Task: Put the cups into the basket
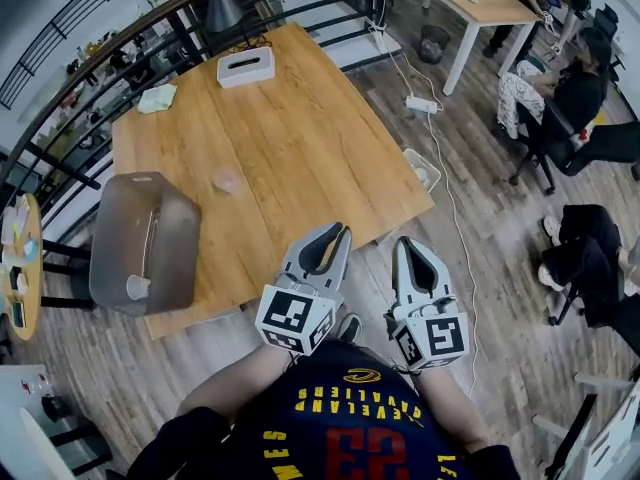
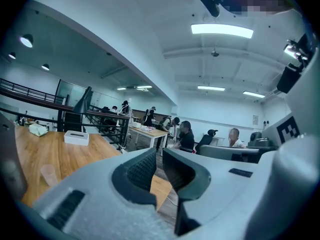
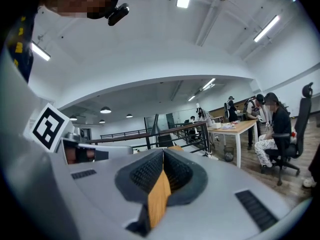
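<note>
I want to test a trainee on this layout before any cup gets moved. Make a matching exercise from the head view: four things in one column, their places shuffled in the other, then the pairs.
Things:
1. white tissue box
2. clear cup
3. grey basket
4. power strip

Places:
A. on the floor, right of the table
B. at the table's left edge
C. near the middle of the table
D. at the table's far end

Pairs: 1-D, 2-C, 3-B, 4-A
</note>
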Tool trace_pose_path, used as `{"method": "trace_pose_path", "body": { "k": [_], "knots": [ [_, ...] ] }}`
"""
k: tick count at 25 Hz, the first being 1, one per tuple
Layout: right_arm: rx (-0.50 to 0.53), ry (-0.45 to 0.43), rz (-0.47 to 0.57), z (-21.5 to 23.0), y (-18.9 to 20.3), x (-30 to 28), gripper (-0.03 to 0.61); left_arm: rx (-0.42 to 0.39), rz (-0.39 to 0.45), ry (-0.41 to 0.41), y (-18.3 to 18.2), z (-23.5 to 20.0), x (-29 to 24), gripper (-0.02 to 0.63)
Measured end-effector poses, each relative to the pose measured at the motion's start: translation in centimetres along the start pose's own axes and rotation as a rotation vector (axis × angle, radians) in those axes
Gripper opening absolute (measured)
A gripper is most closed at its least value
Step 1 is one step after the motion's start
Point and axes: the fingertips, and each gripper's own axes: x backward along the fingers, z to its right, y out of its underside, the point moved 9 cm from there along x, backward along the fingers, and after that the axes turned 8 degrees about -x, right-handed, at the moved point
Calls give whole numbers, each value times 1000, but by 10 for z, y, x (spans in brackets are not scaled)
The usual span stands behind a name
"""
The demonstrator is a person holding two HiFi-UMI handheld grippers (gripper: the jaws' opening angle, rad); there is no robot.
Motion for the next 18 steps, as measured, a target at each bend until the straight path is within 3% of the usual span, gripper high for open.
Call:
{"method": "trace_pose_path", "body": {
  "k": [7, 13, 18],
  "knots": [
    [-23, -66, -50, -7, 15, -31, 15, 10, -131, -245, 48, -85, 14, 150],
    [-6, -117, -73, -13, 11, -82, 16, 222, -260, -480, 122, -206, 20, 198],
    [15, -128, -106, -17, 5, -120, 51, 277, -362, -611, 173, -291, 13, 291]
  ]
}}
